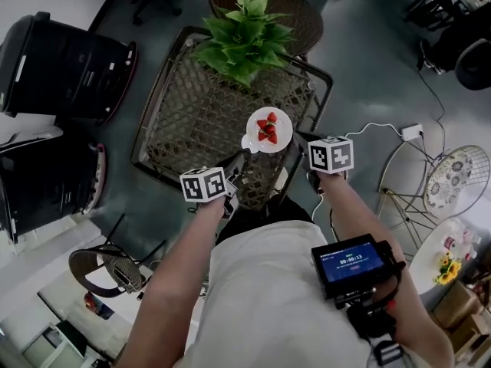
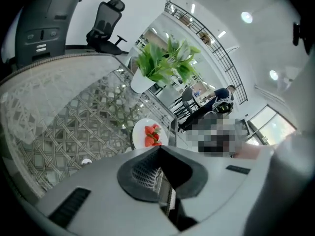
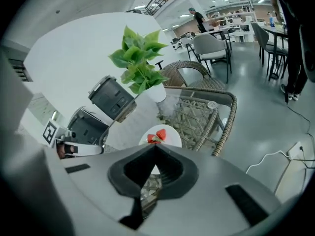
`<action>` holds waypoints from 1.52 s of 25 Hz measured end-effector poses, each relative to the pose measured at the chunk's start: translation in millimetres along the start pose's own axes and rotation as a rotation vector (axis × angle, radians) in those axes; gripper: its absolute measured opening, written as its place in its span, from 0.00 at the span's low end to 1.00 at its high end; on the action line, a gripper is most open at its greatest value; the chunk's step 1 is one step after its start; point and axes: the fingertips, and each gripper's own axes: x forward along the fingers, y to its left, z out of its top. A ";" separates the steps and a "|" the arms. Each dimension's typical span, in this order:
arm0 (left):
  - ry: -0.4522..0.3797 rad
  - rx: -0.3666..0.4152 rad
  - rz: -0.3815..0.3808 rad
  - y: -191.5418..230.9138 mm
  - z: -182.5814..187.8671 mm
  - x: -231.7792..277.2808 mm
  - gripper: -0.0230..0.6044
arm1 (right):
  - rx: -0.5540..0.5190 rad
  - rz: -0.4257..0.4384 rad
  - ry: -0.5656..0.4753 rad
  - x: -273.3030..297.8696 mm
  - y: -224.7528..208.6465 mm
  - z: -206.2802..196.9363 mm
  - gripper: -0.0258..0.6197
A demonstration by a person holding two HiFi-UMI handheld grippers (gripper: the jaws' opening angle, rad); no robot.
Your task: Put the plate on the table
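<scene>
A white plate [image 1: 269, 129] with a few strawberries [image 1: 267, 127] sits over the near edge of the wicker, glass-topped table [image 1: 184, 106]. I cannot tell whether it rests on the glass. My left gripper [image 1: 244, 153] reaches its lower left rim, jaws shut. My right gripper [image 1: 298, 141] meets the right rim, jaws closed on it. In the left gripper view the plate [image 2: 147, 133] shows just past the jaw tips [image 2: 160, 149]. The right gripper view has the plate [image 3: 160, 134] running into the slit at the tips [image 3: 155, 146].
A potted green plant [image 1: 244, 37] stands at the table's far end. Dark office chairs [image 1: 61, 67] are on the left, with a wicker chair [image 1: 295, 14] beyond the table. At right are a white cable and plug [image 1: 411, 133] and a wire stand [image 1: 453, 175].
</scene>
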 end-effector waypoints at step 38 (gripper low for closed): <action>-0.298 0.343 -0.221 -108.9 -27.6 -154.9 0.04 | -0.094 0.202 -0.313 -140.7 148.6 -39.5 0.05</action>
